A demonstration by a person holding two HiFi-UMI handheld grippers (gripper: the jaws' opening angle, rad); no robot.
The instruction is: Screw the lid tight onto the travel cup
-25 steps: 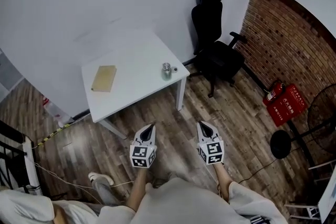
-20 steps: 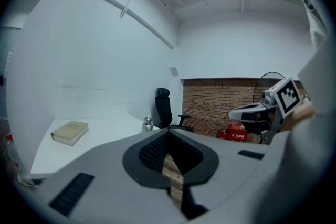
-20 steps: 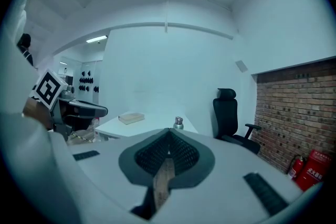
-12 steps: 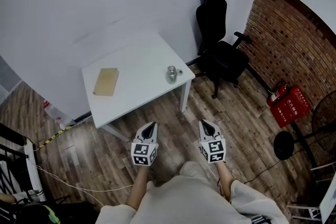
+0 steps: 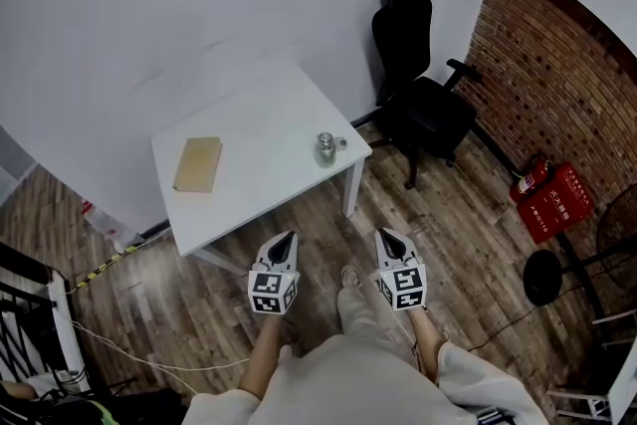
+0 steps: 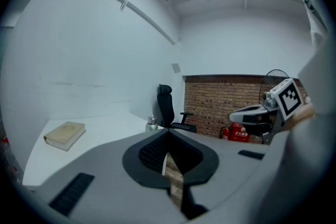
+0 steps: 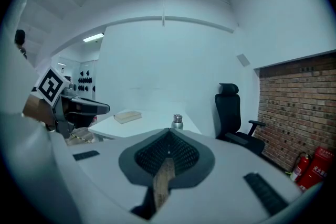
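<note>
Nearest, at 6 o'clock in the head view, were the person's pale trousers and forearms. Just ahead of them the left gripper point(image 5: 289, 237) and right gripper point(image 5: 384, 234) were held side by side over the wood floor point(image 5: 448, 244), both pointing toward 12 o'clock. In each gripper view the jaws were pressed together with nothing between them.

Beyond the grippers stood a white table point(image 5: 249, 105), reaching from about 10 to 12 o'clock. The cup point(image 5: 324, 148), metal-coloured, stood upright near the table's right corner, at roughly 12 o'clock from the grippers and well apart from both. A small pale thing lay just beside it at its 3 o'clock; whether that was the lid was too small to tell. A tan book point(image 5: 197, 163) lay flat toward the table's left side, at 9 o'clock from the cup.

Farther off, at 1 o'clock, a black chair point(image 5: 423, 109) stood by the wall. A red extinguisher point(image 5: 532, 174) stood at 3 o'clock, at the foot of the brick wall point(image 5: 557, 85).
</note>
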